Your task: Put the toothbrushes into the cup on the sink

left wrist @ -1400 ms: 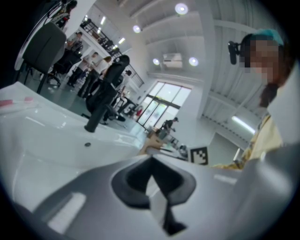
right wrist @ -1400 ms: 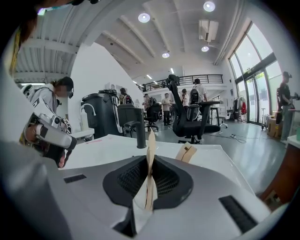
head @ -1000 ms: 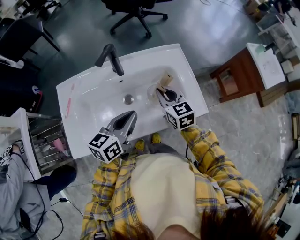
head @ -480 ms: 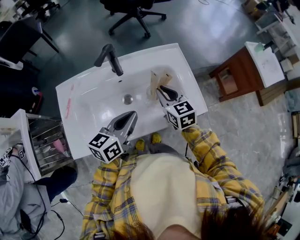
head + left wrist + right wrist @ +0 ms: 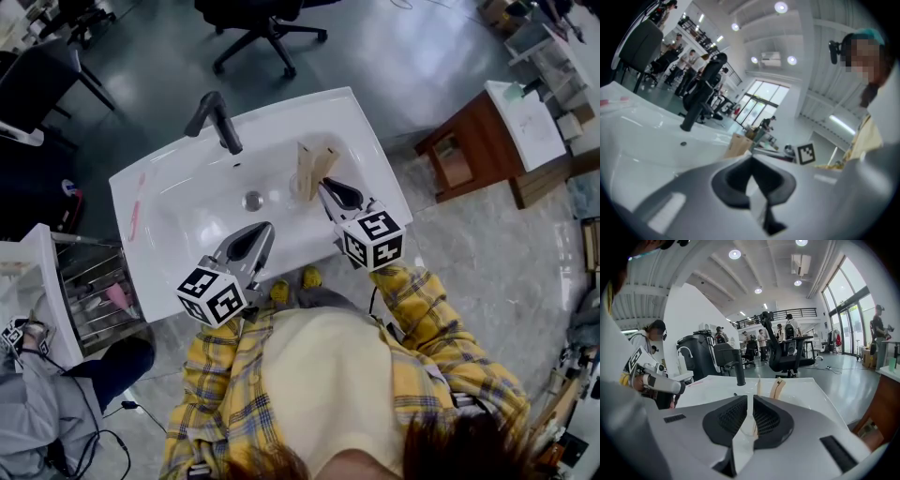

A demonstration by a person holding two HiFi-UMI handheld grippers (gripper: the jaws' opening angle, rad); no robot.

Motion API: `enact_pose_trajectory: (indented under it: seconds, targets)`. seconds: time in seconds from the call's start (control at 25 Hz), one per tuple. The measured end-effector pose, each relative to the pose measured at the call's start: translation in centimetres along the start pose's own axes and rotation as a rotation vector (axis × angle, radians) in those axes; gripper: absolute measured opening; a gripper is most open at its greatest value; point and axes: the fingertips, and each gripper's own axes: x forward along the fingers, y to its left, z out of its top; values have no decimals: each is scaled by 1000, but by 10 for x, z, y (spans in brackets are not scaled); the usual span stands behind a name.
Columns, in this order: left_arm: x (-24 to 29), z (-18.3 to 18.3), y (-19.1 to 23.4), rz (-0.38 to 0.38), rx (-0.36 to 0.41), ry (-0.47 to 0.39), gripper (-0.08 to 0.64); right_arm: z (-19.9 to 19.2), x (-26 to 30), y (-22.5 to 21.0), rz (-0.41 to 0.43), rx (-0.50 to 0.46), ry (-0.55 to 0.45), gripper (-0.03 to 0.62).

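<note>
A clear cup (image 5: 296,189) stands in the white sink (image 5: 178,178), right of the drain. Two tan-packaged toothbrushes (image 5: 314,162) stand upright in it; they also show in the right gripper view (image 5: 777,388). A pink toothbrush (image 5: 138,205) lies on the sink's left ledge. My right gripper (image 5: 324,187) points at the cup from just to its right, jaws shut with nothing between them (image 5: 751,401). My left gripper (image 5: 263,231) hovers over the sink's front rim, shut and empty (image 5: 750,161).
A black faucet (image 5: 217,119) rises at the back of the sink. A wire rack (image 5: 94,281) stands at the left, a wooden table (image 5: 473,141) at the right, an office chair (image 5: 253,23) behind. Another person sits at lower left.
The right gripper has drawn back slightly toward the front right, away from the cup, and the toothbrush it held now stands in the cup. The left gripper has not moved.
</note>
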Motion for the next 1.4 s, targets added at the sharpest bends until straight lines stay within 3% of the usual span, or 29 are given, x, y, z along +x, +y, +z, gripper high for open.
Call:
enact_pose_trajectory:
  seconds: [0.64,1.4]
  targets:
    - [-8,24,8,85,15,-85,5,23,-37,11,-5,96,-68,28]
    - [-8,21,22,187,40,-66,5,15,-40,26,17,153,-30,12]
